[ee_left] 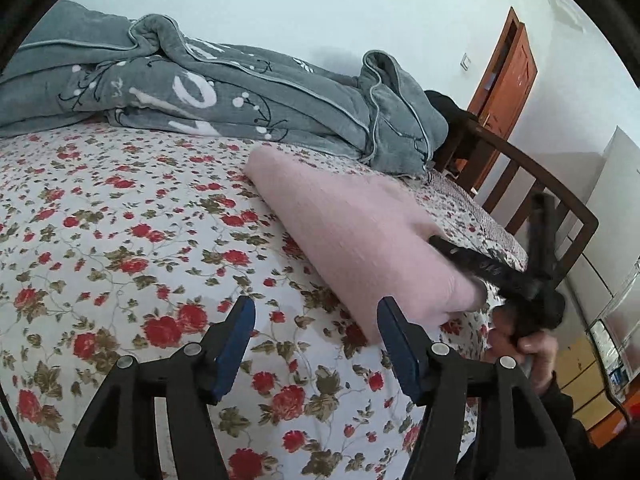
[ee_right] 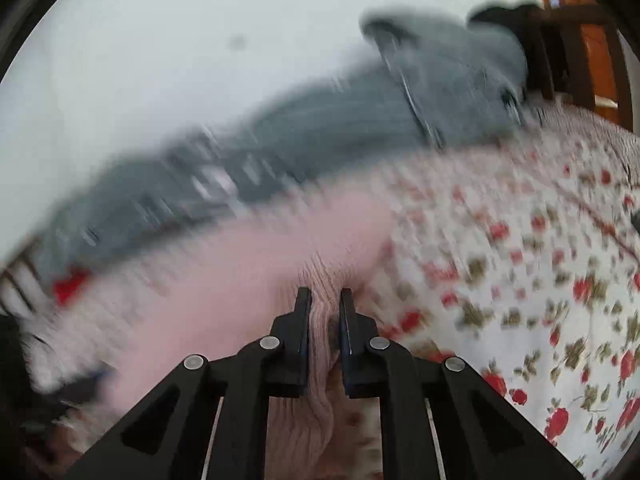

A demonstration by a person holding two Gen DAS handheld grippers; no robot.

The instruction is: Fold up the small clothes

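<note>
Item: pink knit garment (ee_right: 320,320), mid-fold on floral bedsheet (ee_left: 120,240), 1 ribbed edge pinched between the right gripper (ee_right: 325,304) pads; left gripper (ee_left: 316,320) spread and empty just beside it; next likely needs laying the edge down flat.

Lighting: soft, even daylight, no glare that I can see; faint shadows. Left wrist view: mostly sharp, right gripper (ee_left: 460,250) smeared. Right wrist view: heavy motion blur over bed (ee_right: 520,240). Both: fisheye bending, dark corners.
</note>
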